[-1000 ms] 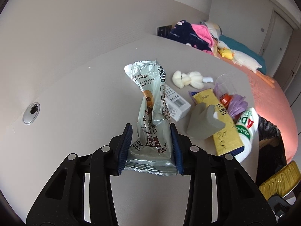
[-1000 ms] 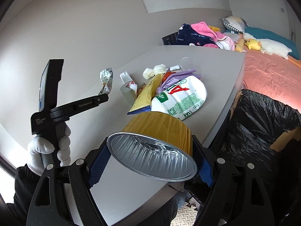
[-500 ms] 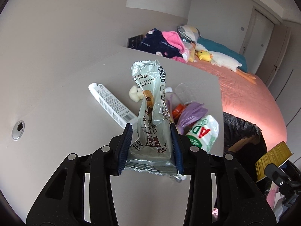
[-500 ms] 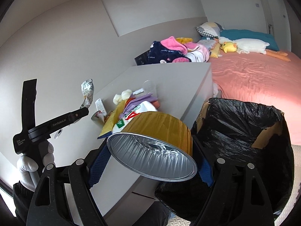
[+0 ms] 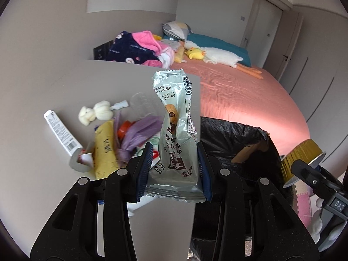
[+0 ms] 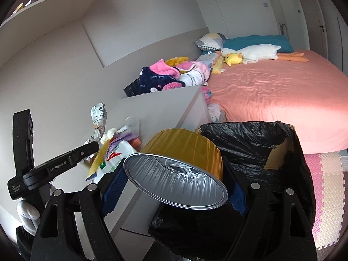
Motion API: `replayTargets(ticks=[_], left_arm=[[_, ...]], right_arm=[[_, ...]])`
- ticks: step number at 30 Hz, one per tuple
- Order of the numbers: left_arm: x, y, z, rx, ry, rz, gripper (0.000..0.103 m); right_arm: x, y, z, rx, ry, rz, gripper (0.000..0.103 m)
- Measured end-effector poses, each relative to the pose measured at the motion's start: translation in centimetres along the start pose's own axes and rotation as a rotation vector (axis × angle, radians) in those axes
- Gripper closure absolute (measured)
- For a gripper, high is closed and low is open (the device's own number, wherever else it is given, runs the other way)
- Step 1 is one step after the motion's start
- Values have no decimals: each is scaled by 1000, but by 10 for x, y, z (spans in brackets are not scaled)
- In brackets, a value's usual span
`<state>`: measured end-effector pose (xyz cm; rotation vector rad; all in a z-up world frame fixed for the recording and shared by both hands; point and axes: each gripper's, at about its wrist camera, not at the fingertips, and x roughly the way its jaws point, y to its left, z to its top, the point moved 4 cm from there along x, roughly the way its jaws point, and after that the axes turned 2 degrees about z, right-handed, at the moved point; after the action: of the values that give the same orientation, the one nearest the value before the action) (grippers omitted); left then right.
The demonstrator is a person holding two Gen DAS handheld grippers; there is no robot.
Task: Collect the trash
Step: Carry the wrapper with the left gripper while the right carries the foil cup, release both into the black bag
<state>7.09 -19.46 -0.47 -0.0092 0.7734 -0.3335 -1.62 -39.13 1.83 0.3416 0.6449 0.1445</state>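
Item: left gripper [image 5: 175,169]. Jaws drawn in narrow, both pads pressed on the lower end of a pale green snack wrapper [image 5: 176,130], which stands upright between them, its crimped top well above the fingertips.

Item: right gripper [image 6: 174,187]. Jaws wide, closed on the sides of a gold foil cup [image 6: 180,163]; its silvery open mouth faces back toward the camera, gold wall forward.

Item: bin with black liner [image 6: 250,143]. Ahead of and below the right jaws, its open mouth just beyond the cup; ahead and right of the left jaws, behind the wrapper. Stands against the end of the grey table [image 5: 54,195].

Items left on the table, ahead and left of the left jaws: white tube [image 5: 63,137], yellow packet [image 5: 105,150], purple bag [image 5: 139,134], clear plastic cup [image 5: 142,101], small white wad [image 5: 95,114].

Step in hand, by judgement: both loads in carriage to the bin, neither yet over its mouth for certain.

Next move calls for: each load brought squarely above the liner opening, then jaws released. The wrapper is light and may cling to a pad; the cup needs room to fall clear of the rim.
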Motion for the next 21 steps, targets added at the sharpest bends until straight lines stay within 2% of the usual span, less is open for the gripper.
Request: replayTargets(ticks=[10,11,12,13,14,17,21], left_arm=[[23,-68,-12,140,69,-169,62],[26,-76,-15,155,85,-217,59],[28,-82,-17,165,90,-252,39],[30,-87,-18,174,86,-256,12],[29,-90,-19,182,66,-235,6],[30,-96,-20,213,48,-225,6],[30,-89,-19,210,40,-192,6]], right_arm=[[-23,-47,16,98,-69,-79,21],[-25,-52,17,116,-74,-93,20],[-25,-56,19,134,-70,-108,17],[-27,-61,20,149,-70,-124,10],[-29,-64,20,159,-79,-139,7],[-33,-69,22,155,-96,-165,6],[-31,-69,21,149,-96,-156,6]])
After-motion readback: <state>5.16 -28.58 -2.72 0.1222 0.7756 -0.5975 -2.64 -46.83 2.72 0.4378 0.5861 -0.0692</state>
